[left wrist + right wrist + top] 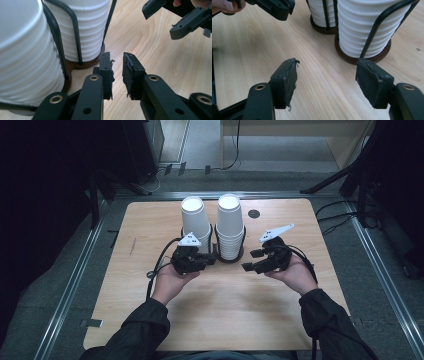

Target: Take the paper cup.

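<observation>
Two stacks of white paper cups stand upside down in a black wire holder (216, 251) on dark round bases: the left stack (195, 222) and the right stack (230, 227). My left gripper (206, 261) lies low at the foot of the left stack; its jaws stand a narrow gap apart with nothing between them (117, 56), beside the left stack (25, 55) and the right stack (85, 27). My right gripper (251, 260) is wide open and empty (327, 62), just right of the right stack (364, 27), and its jaws point towards the left gripper (279, 10).
The light wooden table (225, 310) has bare room in front of both hands. A small dark round disc (254, 213) lies behind the right stack. Metal rails (75, 285), cables and black stand legs (345, 175) surround the table on the floor.
</observation>
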